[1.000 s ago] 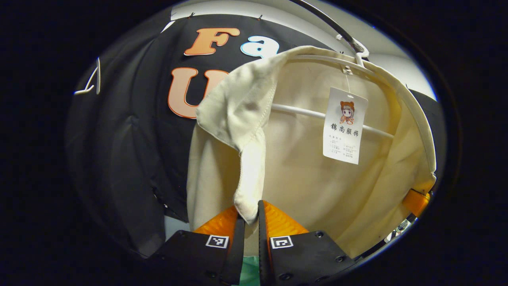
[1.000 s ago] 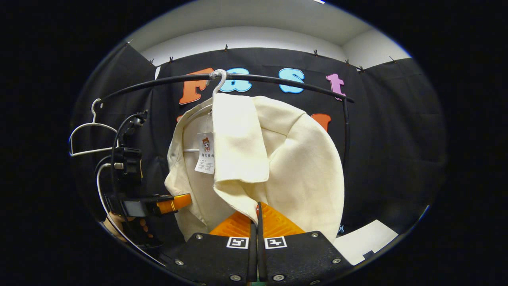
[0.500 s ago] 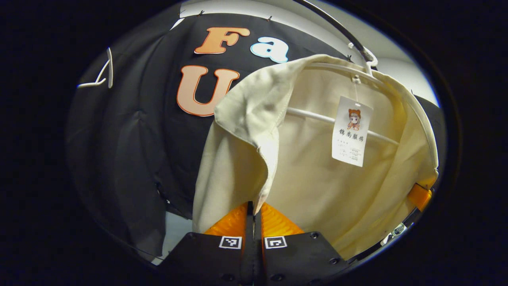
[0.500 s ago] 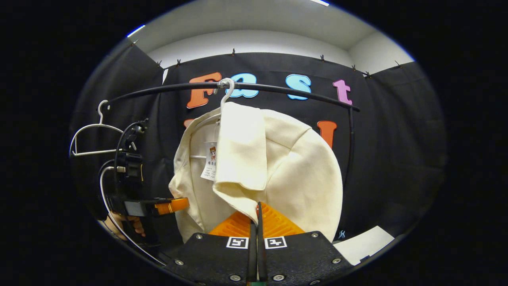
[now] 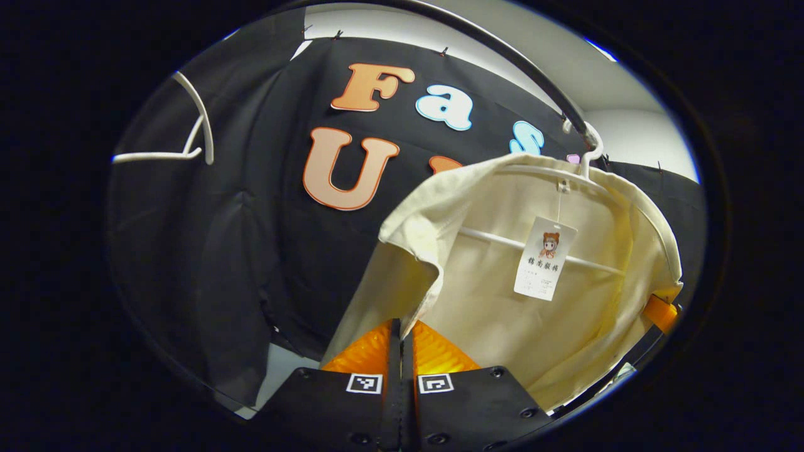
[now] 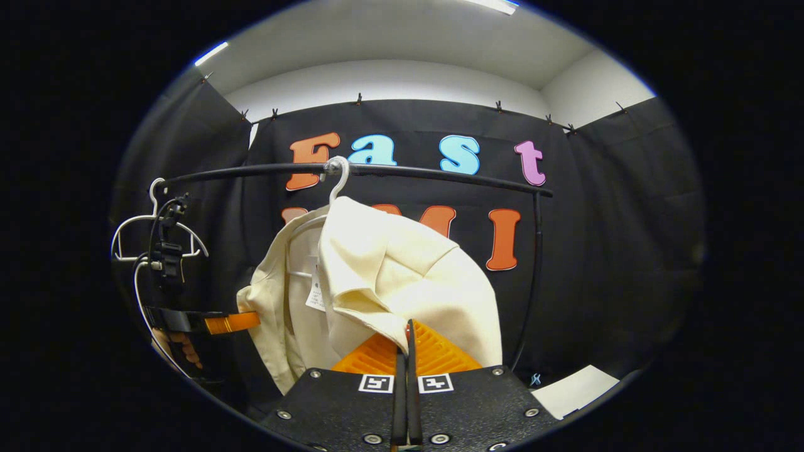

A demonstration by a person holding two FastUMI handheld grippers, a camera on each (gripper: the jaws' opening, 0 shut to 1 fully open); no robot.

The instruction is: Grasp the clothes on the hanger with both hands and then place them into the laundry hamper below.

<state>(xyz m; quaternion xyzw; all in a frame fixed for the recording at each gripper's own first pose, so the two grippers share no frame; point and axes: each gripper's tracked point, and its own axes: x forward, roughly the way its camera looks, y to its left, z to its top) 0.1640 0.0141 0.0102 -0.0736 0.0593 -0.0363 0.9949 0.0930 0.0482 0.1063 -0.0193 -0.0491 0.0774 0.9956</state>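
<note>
Clothes [image 6: 402, 276], one cream garment, hang from the white hanger [image 6: 336, 182] on the black rail [image 6: 427, 176]. Left of the hanger, the left gripper [image 5: 401, 329] is pinched onto one front edge; right of it, the right gripper [image 6: 405, 333] is clamped on the other, likely so both edges pull free together.

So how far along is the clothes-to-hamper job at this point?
Done: both grasps. The left gripper is shut on the cream cloth garment's front edge, and the right gripper is shut on its other edge. In hand: the garment hangs from the white plastic hanger on the black rail. Left: freeing it and lowering it into the hamper.
</note>
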